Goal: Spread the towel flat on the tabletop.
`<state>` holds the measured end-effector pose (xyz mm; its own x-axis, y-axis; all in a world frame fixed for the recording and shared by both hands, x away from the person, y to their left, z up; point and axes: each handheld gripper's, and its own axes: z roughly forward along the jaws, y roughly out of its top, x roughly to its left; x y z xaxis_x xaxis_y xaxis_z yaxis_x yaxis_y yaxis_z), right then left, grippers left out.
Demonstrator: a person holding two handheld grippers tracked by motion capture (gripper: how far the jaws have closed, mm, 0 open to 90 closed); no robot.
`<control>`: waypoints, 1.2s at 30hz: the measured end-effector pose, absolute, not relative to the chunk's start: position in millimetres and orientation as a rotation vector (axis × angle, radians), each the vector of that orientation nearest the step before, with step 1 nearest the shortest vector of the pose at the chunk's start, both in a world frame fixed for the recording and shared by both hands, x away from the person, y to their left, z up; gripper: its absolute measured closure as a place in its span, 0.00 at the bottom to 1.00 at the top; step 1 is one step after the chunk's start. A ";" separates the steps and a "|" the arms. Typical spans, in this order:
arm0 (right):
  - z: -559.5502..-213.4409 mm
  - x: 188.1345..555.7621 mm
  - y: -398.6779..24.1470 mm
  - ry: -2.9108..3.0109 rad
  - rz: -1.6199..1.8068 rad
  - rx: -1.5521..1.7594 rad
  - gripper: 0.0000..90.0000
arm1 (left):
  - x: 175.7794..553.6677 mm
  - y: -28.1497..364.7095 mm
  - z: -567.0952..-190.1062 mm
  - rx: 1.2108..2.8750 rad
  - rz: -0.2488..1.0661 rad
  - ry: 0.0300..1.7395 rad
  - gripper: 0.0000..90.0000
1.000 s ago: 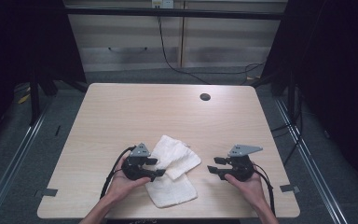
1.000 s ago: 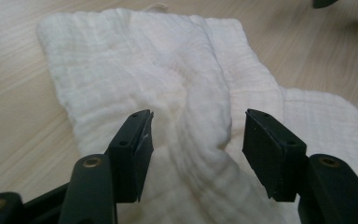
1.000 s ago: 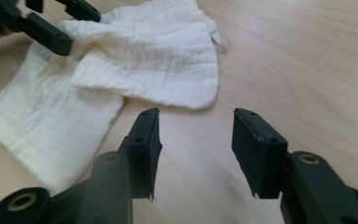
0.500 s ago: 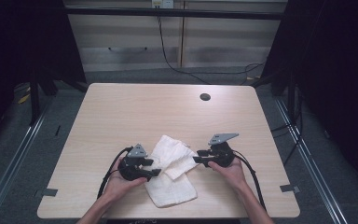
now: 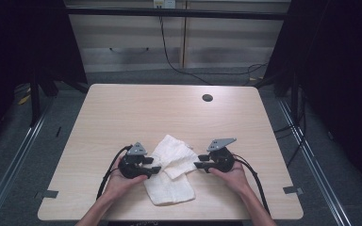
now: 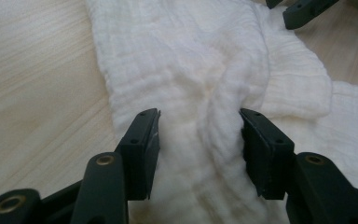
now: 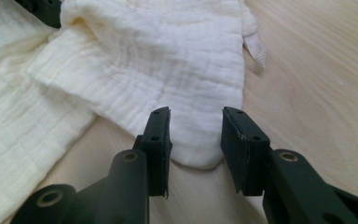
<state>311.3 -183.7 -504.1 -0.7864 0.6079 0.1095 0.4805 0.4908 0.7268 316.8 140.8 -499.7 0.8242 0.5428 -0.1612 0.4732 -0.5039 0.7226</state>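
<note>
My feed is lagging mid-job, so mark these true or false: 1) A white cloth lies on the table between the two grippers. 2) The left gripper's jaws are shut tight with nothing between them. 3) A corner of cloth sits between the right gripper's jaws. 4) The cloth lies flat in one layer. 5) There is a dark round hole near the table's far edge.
1) True: the white cloth lies on the table between the left gripper and the right gripper.
2) False: its jaws stand apart over bunched cloth.
3) True: a rounded corner lies between them.
4) False: one part is folded over another.
5) True: the hole is there.
</note>
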 end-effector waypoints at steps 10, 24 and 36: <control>-507.4 311.9 -182.6 2.531 1.192 0.970 0.77 | 324.9 139.4 -500.7 2.185 0.139 0.754 0.55; -495.4 307.0 -188.2 2.497 1.329 1.030 0.95 | 306.0 147.9 -468.7 2.058 0.146 0.710 0.51; -493.6 306.7 -190.1 2.483 1.358 1.057 0.95 | 277.8 98.9 -488.3 2.233 -0.036 0.496 0.64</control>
<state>306.7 -190.1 -493.6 -0.7486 0.6272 0.2148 0.5192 0.3533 0.7782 277.8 98.9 -488.3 0.9216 0.3392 -0.1887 0.3627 -0.5792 0.7301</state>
